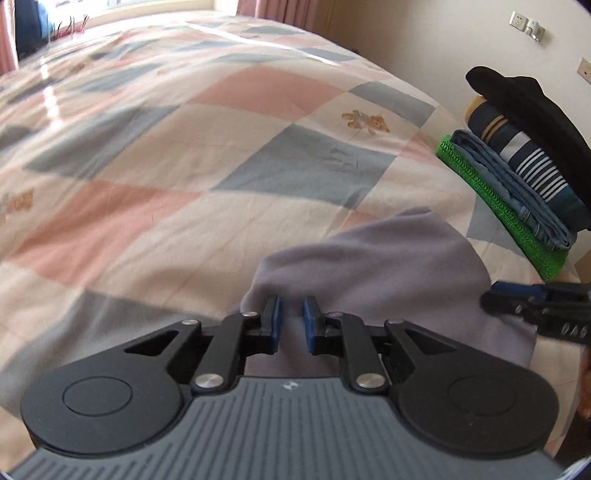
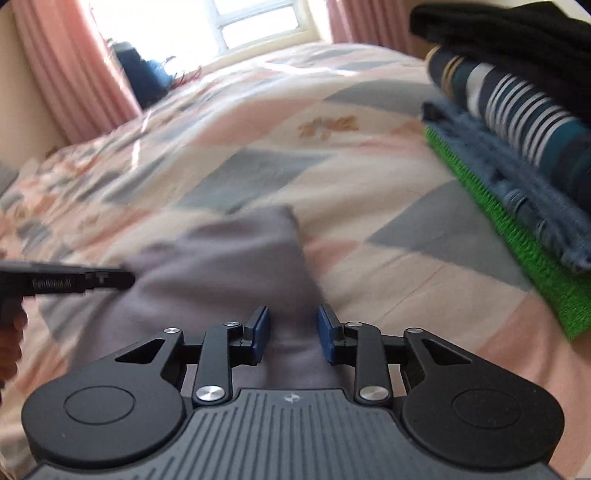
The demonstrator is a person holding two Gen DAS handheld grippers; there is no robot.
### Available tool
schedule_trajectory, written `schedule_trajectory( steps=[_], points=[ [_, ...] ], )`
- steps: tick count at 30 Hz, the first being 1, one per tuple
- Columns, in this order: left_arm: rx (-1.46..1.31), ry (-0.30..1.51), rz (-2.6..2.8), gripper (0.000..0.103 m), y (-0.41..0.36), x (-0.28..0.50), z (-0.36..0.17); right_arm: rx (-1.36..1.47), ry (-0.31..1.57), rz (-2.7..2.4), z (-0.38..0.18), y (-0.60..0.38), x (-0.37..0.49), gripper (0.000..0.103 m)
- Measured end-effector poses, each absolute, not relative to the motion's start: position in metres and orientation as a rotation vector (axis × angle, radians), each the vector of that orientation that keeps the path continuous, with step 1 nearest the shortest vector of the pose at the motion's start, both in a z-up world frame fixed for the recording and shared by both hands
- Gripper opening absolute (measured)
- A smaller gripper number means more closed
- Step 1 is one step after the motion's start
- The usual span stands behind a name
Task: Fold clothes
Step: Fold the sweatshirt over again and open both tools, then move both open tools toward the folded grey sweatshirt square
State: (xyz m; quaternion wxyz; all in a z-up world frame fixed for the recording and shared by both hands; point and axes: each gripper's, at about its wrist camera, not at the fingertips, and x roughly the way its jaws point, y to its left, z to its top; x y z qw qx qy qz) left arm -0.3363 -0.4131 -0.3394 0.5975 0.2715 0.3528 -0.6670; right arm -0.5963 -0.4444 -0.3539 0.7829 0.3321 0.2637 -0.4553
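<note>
Daylight floods in from the overexposed window (image 2: 255, 22) ahead, throwing glare streaks across my bed quilt (image 1: 177, 122). My right view is smeared by motion blur; the left is sharper. Fisheye bends both pictures' edges.

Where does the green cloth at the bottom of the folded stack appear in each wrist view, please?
Left wrist: the green cloth runs along the right edge, from mid-height down, under the stack.
Right wrist: the green cloth lies at the right edge, slanting from mid-height towards the lower right, blurred.
Shared landmark: the grey garment on the bed, just ahead of each gripper's fingers.
</note>
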Motion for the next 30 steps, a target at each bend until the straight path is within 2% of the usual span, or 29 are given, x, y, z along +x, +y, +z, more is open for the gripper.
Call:
schedule_trajectory(
  steps=[4,7,12,16,17,18,21,22,23,24,30],
  points=[
    [0.613,0.813,-1.532,0.011,-0.386,-0.331,-0.307,0.710,0.517,-1.013,-0.321,-0.421,-0.603,0.034],
    [0.614,0.841,-1.575,0.011,-0.352,-0.337,-0.294,0.705,0.560,-0.988,-0.324,-0.395,-0.594,0.033],
    [0.744,0.859,-1.615,0.016,-0.319,-0.370,-0.327,0.698,0.698,-1.031,-0.362,-0.389,-0.570,0.034],
    [0.783,0.911,-1.541,0.019,-0.321,-0.362,-0.316,0.704,0.691,-1.065,-0.323,-0.382,-0.564,0.035],
    [0.786,0.902,-1.523,0.018,-0.318,-0.358,-0.302,0.694,0.681,-1.070,-0.307,-0.374,-0.564,0.040],
    [0.790,0.896,-1.506,0.020,-0.314,-0.355,-0.289,0.693,0.677,-1.076,-0.291,-0.363,-0.564,0.050],
    [0.812,0.922,-1.468,0.023,-0.293,-0.346,-0.249,0.751,0.678,-1.105,-0.256,-0.323,-0.568,0.057],
    [0.819,0.934,-1.448,0.030,-0.285,-0.344,-0.238,0.777,0.679,-1.114,-0.245,-0.310,-0.569,0.059],
    [0.825,0.939,-1.433,0.034,-0.276,-0.343,-0.226,0.804,0.683,-1.122,-0.238,-0.298,-0.568,0.066],
    [0.833,0.935,-1.421,0.035,-0.267,-0.345,-0.215,0.826,0.690,-1.124,-0.232,-0.288,-0.567,0.072],
    [0.851,0.907,-1.372,0.042,-0.209,-0.352,-0.160,0.872,0.714,-1.136,-0.192,-0.248,-0.552,0.085]
  ],
)
